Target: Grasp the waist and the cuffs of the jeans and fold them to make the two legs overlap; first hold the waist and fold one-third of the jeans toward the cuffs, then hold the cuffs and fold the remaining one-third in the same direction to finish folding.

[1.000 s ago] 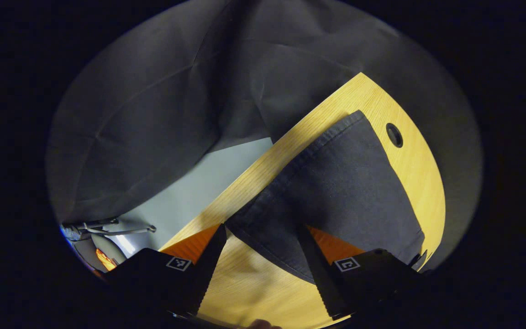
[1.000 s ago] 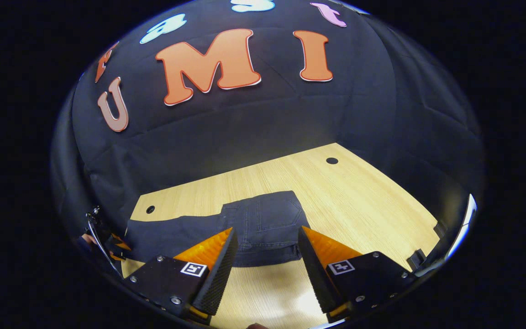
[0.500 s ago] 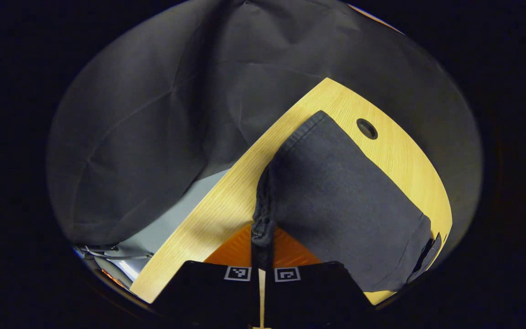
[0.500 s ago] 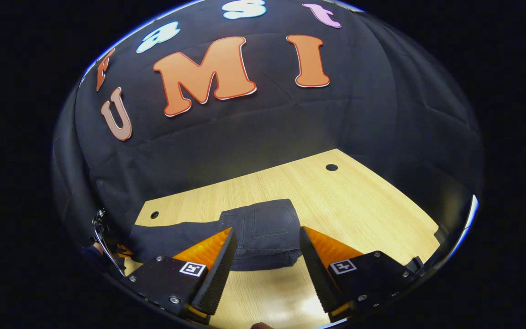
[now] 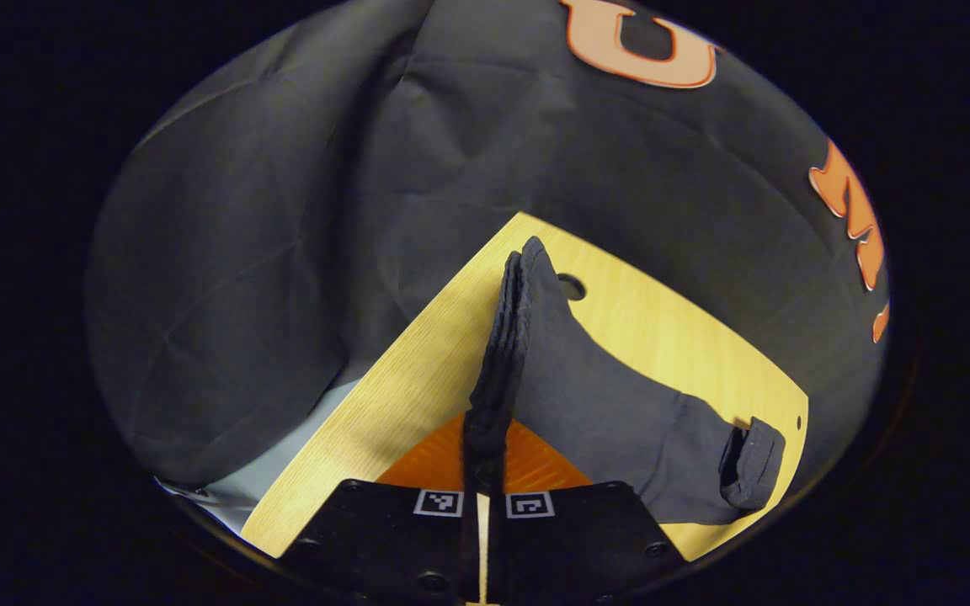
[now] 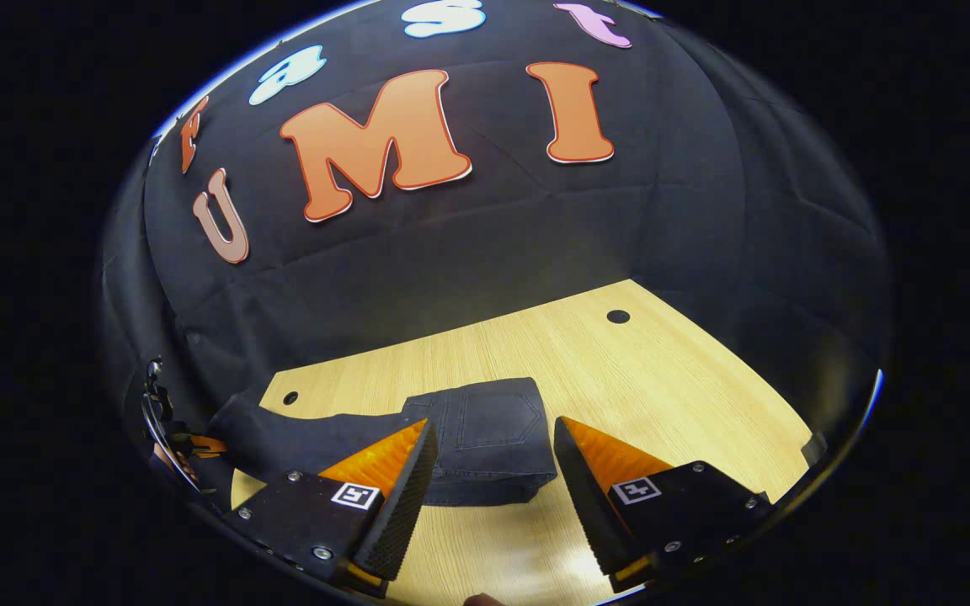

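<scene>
Dim booth, bright glare on the table (image 6: 535, 581), strong fisheye bending at edges

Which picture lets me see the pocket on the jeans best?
The right gripper view: the pocket faces the camera, flat on the folded waist end of the jeans, between the open right gripper. The left gripper view looks along the cuffs pinched in the left gripper; the far end is bunched, so no pocket can be made out.
</scene>
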Demonstrator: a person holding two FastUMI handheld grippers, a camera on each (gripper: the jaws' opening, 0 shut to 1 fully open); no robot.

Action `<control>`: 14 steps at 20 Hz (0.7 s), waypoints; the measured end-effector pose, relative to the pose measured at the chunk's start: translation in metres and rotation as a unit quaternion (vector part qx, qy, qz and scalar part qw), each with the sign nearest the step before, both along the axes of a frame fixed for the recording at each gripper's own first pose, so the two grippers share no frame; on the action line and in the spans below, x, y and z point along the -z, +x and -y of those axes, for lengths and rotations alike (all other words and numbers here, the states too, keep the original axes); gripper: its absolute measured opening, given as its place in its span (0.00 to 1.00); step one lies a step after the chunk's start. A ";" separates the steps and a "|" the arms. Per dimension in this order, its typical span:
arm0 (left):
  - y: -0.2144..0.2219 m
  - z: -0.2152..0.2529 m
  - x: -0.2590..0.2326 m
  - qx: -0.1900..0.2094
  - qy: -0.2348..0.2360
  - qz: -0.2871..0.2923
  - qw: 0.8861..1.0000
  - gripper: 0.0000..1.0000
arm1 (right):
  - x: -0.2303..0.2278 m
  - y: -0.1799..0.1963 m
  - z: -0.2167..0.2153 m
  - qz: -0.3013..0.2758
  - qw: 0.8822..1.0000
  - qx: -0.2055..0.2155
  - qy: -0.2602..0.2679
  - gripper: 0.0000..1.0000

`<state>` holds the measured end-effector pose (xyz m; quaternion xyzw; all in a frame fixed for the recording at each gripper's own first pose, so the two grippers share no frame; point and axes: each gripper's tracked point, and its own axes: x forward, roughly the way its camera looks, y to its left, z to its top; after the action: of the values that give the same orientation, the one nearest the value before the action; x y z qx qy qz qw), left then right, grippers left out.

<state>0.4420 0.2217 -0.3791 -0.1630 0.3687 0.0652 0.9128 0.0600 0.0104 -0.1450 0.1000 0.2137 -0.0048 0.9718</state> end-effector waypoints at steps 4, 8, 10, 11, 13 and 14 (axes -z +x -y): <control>-0.010 0.014 -0.050 0.032 0.022 0.055 0.998 0.04 | -0.003 0.007 0.000 0.006 1.000 -0.015 0.005 0.85; -0.025 0.029 -0.092 0.065 0.031 0.088 0.993 0.04 | -0.005 0.014 0.001 0.014 0.999 -0.032 -0.002 0.87; -0.031 0.045 -0.111 0.075 0.029 0.105 0.991 0.04 | -0.008 0.016 0.003 0.018 0.999 -0.038 -0.002 0.89; -0.036 0.055 -0.122 0.086 0.024 0.114 0.990 0.04 | -0.007 0.017 0.004 0.017 0.999 -0.042 -0.001 0.90; -0.037 0.082 -0.139 0.103 0.019 0.127 0.986 0.04 | -0.008 0.019 0.006 0.019 0.999 -0.047 -0.001 0.92; -0.038 0.094 -0.149 0.111 0.020 0.133 0.985 0.04 | -0.008 0.021 0.010 0.021 0.999 -0.050 -0.002 0.93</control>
<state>0.4039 0.1273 -0.2305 -0.1105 0.2579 -0.0513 0.9584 0.0806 0.0008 -0.1372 0.0869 0.1984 0.0450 0.9752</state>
